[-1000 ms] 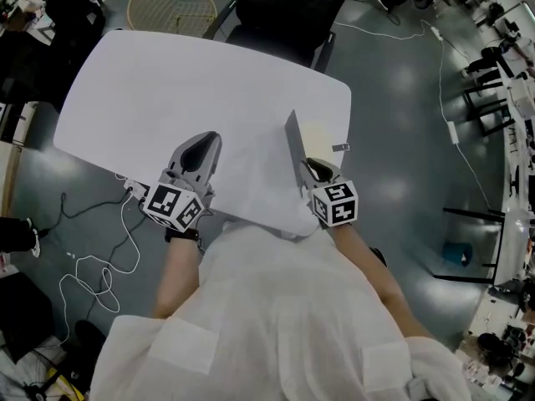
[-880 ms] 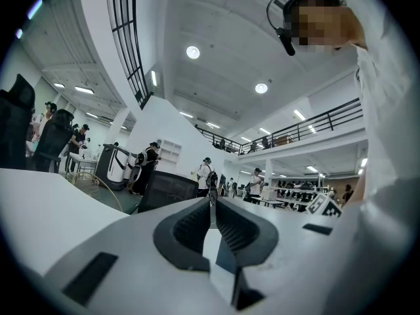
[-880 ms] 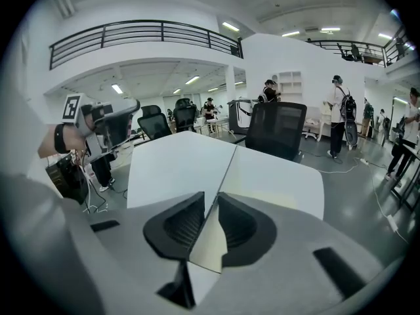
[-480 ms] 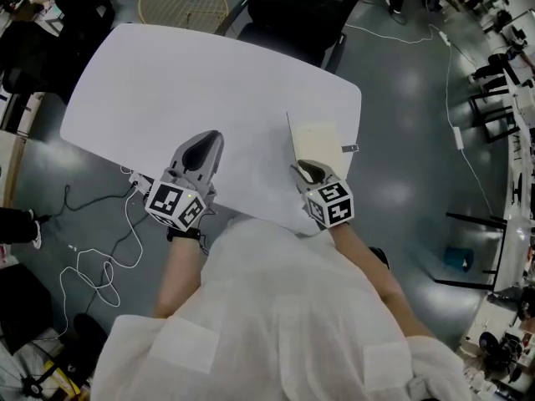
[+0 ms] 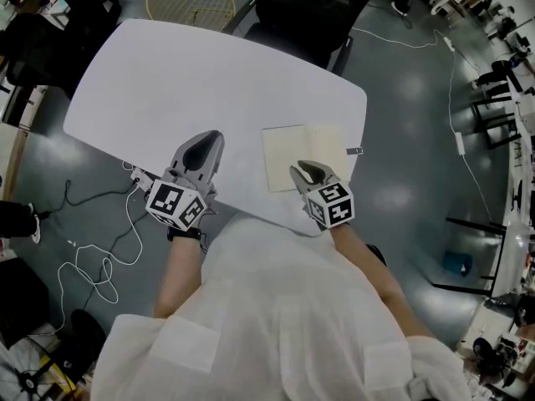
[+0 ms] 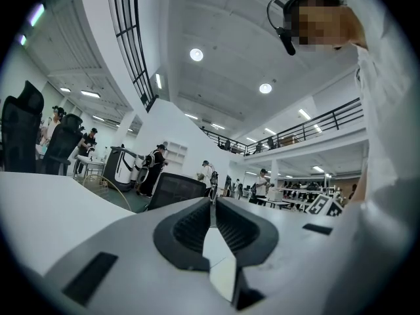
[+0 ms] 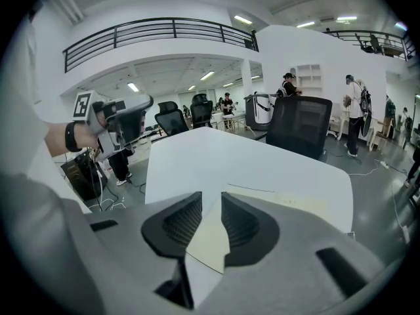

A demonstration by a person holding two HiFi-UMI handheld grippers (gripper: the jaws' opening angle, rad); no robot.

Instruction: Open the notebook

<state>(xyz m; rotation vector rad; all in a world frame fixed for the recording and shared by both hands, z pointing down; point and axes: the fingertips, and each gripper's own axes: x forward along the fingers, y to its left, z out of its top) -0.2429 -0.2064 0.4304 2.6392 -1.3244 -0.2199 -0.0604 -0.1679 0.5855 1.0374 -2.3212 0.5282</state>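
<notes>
My right gripper (image 5: 301,170) sits at the near edge of the notebook (image 5: 305,150). Its jaws have just been opening and stand apart, pressing on nothing, and a cream page shows through the gap beneath them. The notebook lies open and flat on the white table (image 5: 184,82), near its right end. The faint marks on the far page are too small to read. A small dark tab (image 5: 354,150) sticks out at its right edge. My left gripper (image 5: 207,140) hangs level over the table, well apart from the notebook, its jaws together on nothing. Each marker cube (image 5: 332,205) carries black-and-white square codes.
</notes>
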